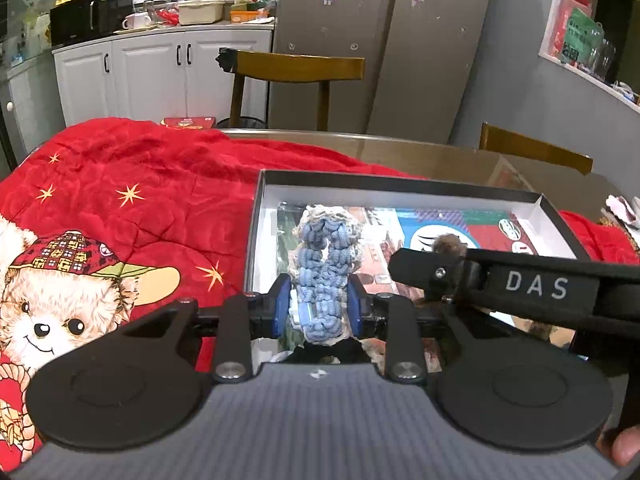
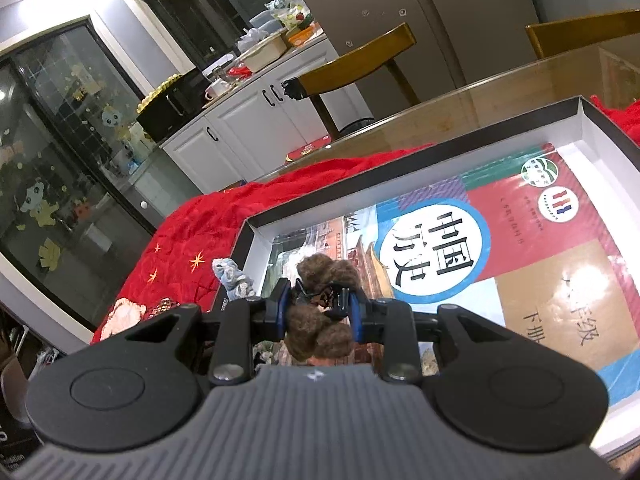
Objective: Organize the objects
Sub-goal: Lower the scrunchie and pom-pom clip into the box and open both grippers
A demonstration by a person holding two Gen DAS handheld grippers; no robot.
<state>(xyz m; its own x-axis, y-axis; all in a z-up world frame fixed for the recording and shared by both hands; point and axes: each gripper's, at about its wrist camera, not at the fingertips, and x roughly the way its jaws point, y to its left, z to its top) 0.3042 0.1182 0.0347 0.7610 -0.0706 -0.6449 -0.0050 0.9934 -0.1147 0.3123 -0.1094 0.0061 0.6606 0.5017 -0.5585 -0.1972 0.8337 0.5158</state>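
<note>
My left gripper (image 1: 320,306) is shut on a blue and cream braided hair clip (image 1: 324,264), held over the near left part of an open black box (image 1: 400,182) with white inner walls. A colourful textbook (image 2: 500,260) lies flat in the box (image 2: 440,148). My right gripper (image 2: 320,312) is shut on a brown fuzzy pom-pom hair clip (image 2: 320,276) above the book's left end. The right gripper's body crosses the left wrist view (image 1: 520,280), with brown fuzz (image 1: 450,242) showing behind it. The blue clip's tip shows in the right wrist view (image 2: 232,276).
The box rests on a red quilt (image 1: 120,200) with a teddy bear print, spread over a glass-topped table (image 1: 420,148). Wooden chairs (image 1: 296,68) stand behind it. White cabinets (image 1: 160,72) with a cluttered counter and a grey fridge (image 1: 380,40) are at the back.
</note>
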